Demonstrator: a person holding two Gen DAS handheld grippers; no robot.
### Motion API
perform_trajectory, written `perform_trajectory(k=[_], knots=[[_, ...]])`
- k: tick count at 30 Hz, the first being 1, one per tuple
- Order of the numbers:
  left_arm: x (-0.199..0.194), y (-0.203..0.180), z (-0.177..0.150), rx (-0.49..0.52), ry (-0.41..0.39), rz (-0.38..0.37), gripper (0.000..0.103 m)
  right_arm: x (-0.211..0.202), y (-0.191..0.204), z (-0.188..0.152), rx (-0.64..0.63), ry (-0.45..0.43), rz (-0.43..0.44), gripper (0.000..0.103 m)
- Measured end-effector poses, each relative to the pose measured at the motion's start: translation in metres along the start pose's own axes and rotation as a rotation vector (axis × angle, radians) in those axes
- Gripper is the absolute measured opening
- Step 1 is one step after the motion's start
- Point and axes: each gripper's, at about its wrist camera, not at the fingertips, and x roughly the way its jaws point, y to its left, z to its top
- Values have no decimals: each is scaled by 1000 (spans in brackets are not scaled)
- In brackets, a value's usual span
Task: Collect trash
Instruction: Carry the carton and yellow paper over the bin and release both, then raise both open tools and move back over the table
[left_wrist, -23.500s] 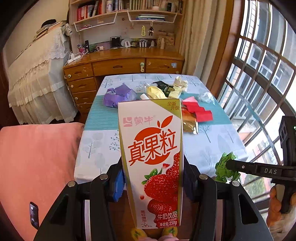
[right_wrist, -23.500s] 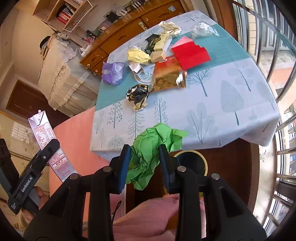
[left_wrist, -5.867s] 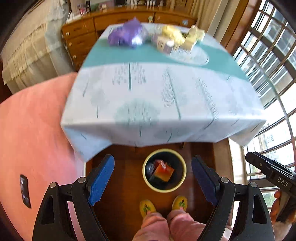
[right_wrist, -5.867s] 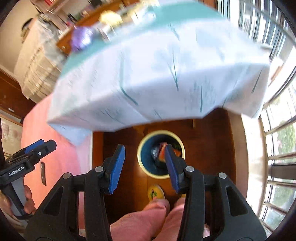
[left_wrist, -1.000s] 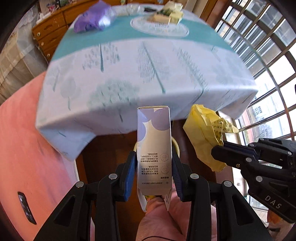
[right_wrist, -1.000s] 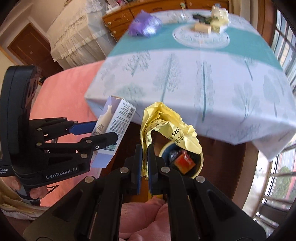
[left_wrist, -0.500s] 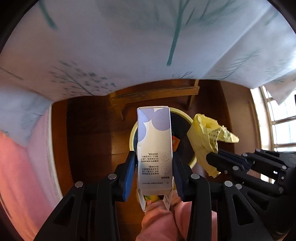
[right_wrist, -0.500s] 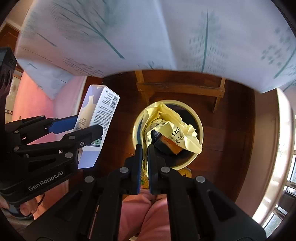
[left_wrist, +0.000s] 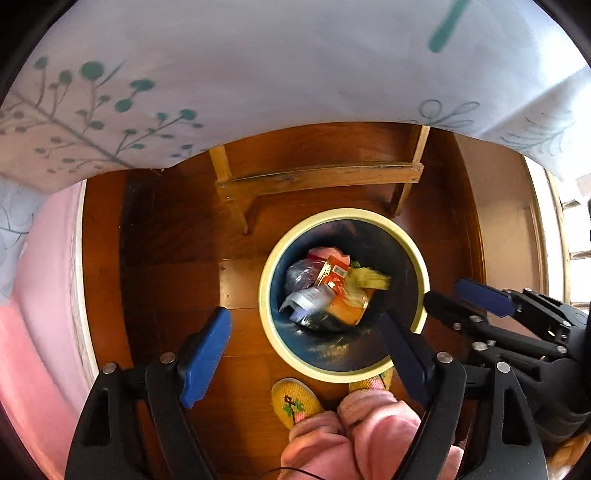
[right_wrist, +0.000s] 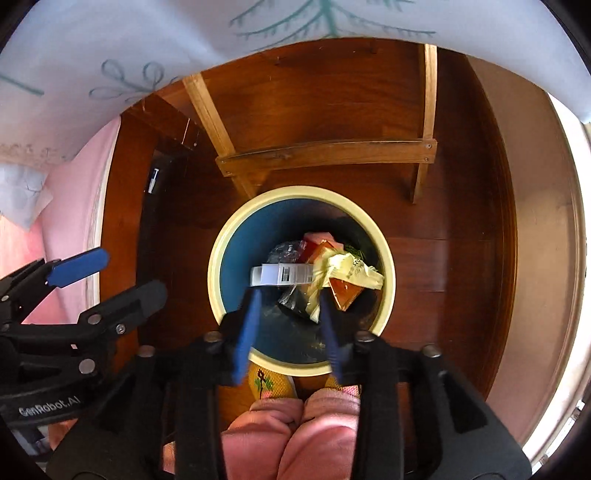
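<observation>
A round bin with a cream rim (left_wrist: 264, 295) (right_wrist: 218, 273) stands on the wooden floor, directly below both grippers. In it lie a pale carton (right_wrist: 280, 275) (left_wrist: 306, 300), a crumpled yellow wrapper (right_wrist: 349, 271) (left_wrist: 365, 284), an orange packet (left_wrist: 345, 310) and other trash. My left gripper (left_wrist: 303, 315) (right_wrist: 131, 271) hangs over the bin's near-left side, its jaws opening wide with nothing between the blue pads. My right gripper (right_wrist: 290, 299) (left_wrist: 445, 291) hangs over the bin's near side; its jaws are opening too, and its pads touch nothing.
The tablecloth's hem (left_wrist: 295, 74) hangs across the top, close above. Wooden table legs and a crossbar (right_wrist: 325, 155) stand just behind the bin. A pink cushion (left_wrist: 40, 295) lies at the left. A person's pink trouser legs (right_wrist: 295, 435) and yellow slippers (left_wrist: 291, 400) touch the bin's near edge.
Both grippers sank from table height to just over the bin. Each let go: the carton left the left jaws, the yellow wrapper left the right jaws, and both now lie in the bin.
</observation>
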Motion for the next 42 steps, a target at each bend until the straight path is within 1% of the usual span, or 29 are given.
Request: perform_trajectory(k=[4,9,14,18,25,29,34,37,40,42], knots=[[-14,7,-1,-22,-4,5,84,-11,-1,2,6,-5,-1,37],[-55,18,-9,-80,12,-13,84,-36,9,5,23,1,-1,37],[-114,21,-20,-107,-2,-30,84,-89,24,1,32,20,7,37],[-177,27,-27,-123,-38,-42,84,-138,40,3,21,14,6,37],[-294,39,-26,-135,-166,-54,84,-236,75,12,-18,-65,16,37],[-346,47,-23,-134,-238,-45,84,-289,96,14,-43,-125,33,37],[-411,56,-17,-113,-333,-35,84,-340,118,20,-56,-182,41,37],[-447,60,-11,-95,-398,-24,84,-364,131,25,-67,-225,43,37],[-479,66,-6,-83,-454,-20,84,-392,145,31,-82,-287,39,37],[-491,71,-3,-82,-481,-18,84,-411,153,36,-91,-333,34,37]])
